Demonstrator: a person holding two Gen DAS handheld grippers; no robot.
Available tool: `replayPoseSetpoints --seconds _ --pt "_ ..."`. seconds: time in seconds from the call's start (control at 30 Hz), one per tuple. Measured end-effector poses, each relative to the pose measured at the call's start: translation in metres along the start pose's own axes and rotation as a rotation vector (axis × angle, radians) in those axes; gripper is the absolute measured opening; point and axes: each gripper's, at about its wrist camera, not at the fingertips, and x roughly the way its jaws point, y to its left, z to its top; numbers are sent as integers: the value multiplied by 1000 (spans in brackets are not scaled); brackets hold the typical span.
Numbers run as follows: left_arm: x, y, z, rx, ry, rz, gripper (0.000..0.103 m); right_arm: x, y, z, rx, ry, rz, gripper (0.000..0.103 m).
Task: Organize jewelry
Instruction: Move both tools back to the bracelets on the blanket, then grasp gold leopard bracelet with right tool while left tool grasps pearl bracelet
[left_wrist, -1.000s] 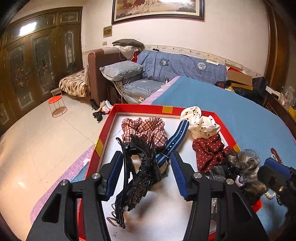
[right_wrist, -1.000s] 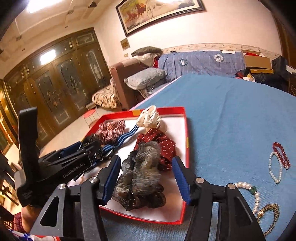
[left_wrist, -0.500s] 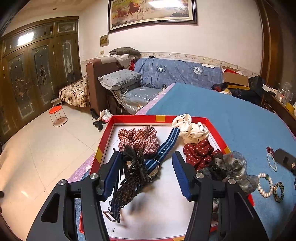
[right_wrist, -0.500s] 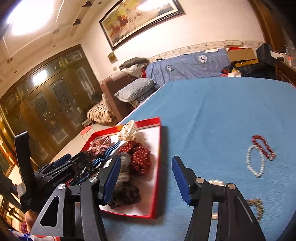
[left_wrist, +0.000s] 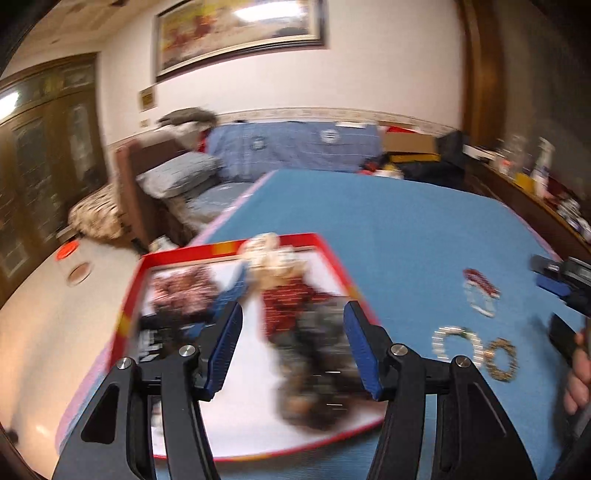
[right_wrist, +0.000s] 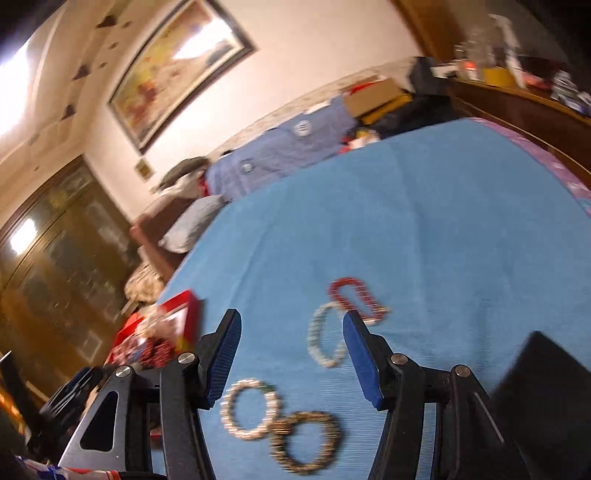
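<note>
Both views have swung right since a second ago, off the red tray (left_wrist: 334, 254) and toward four bracelets: red (right_wrist: 354, 297), white (right_wrist: 325, 339), pearl (right_wrist: 251, 413) and brown (right_wrist: 304, 443), loose on the blue desk (right_wrist: 406, 221) near its front edge. The right hand-held gripper (right_wrist: 291, 354) and left hand-held gripper (left_wrist: 291, 350) both stand open and empty. Hair ties (left_wrist: 288, 302) already fill the tray; the bracelets remain unsorted. Behind are a sofa (left_wrist: 295, 147), painting (left_wrist: 240, 29) and wooden doors (left_wrist: 37, 147).

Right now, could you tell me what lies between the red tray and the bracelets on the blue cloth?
Only bare blue cloth separates the red tray from the bracelets; the right wrist view shows it best, though the picture is blurred.
</note>
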Motion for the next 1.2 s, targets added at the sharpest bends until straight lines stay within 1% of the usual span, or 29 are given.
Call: replayPoseSetpoints --seconds 0.07,0.1,0.13,0.23,0.3,0.33,0.37,0.47,0.5,0.53,0.57,0.6,0.63,0.67,0.73,0.77,0.8,0.9,0.97,1.0,1.03,1.07,1.1,1.17,1.2 --pt "-3 -25 2 51 14 -111 56 -1 -12 1 30 12 -43 62" --pt "-4 -32 0 66 22 -147 56 -1 -16 1 38 26 -44 62" --pt "-3 -46 -1 95 48 -210 56 1 -18 0 38 52 -38 62" --pt "4 -73 -8 141 122 -323 56 6 -19 -7 -18 126 -52 62" --pt "11 -87 -15 169 161 -356 56 8 -12 -18 -91 183 -57 58" --pt "14 -91 -18 181 173 -359 56 9 -6 -24 -142 218 -49 55" --pt "16 -94 -20 187 179 -357 56 10 -5 -29 -173 238 -49 50" --pt "22 -100 -23 185 203 -365 56 22 1 -46 -272 326 -78 48" --pt "24 -101 -22 186 207 -370 56 26 3 -52 -305 349 -108 48" --pt "26 -104 -21 193 208 -374 56 28 9 -56 -355 345 -137 48" --pt "27 -107 -22 204 210 -377 56 29 14 -60 -394 346 -140 41" --pt "29 -110 -23 219 214 -381 56 29 19 -63 -427 343 -140 23" --pt "28 -112 -26 234 219 -387 56 29 24 -67 -471 328 -180 14" --pt "28 -115 -29 250 227 -391 56 29 24 -68 -483 316 -211 9" --pt "30 -126 -32 286 236 -399 56 26 13 -61 -421 292 -254 8" --pt "32 -133 -34 307 241 -404 56 21 5 -54 -384 266 -284 8" --pt "36 -137 -36 320 247 -403 56 16 -3 -49 -348 242 -295 8" --pt "54 -157 -42 369 289 -392 54 -5 -24 -29 -207 154 -263 8" --pt "67 -165 -46 389 320 -377 36 -10 -31 -24 -151 132 -247 8" --pt "70 -168 -46 400 305 -359 36 -11 -35 -23 -133 129 -237 8" --pt "75 -172 -47 420 311 -335 36 -15 -39 -23 -122 128 -227 8" --pt "77 -175 -49 423 327 -334 34 -16 -41 -22 -116 127 -223 8" --pt "79 -176 -49 418 322 -339 31 -17 -39 -20 -111 121 -218 8" --pt "82 -182 -48 437 316 -359 18 -18 -37 -18 -114 112 -200 8" --pt "84 -185 -47 443 307 -355 13 -19 -36 -19 -111 107 -199 8"
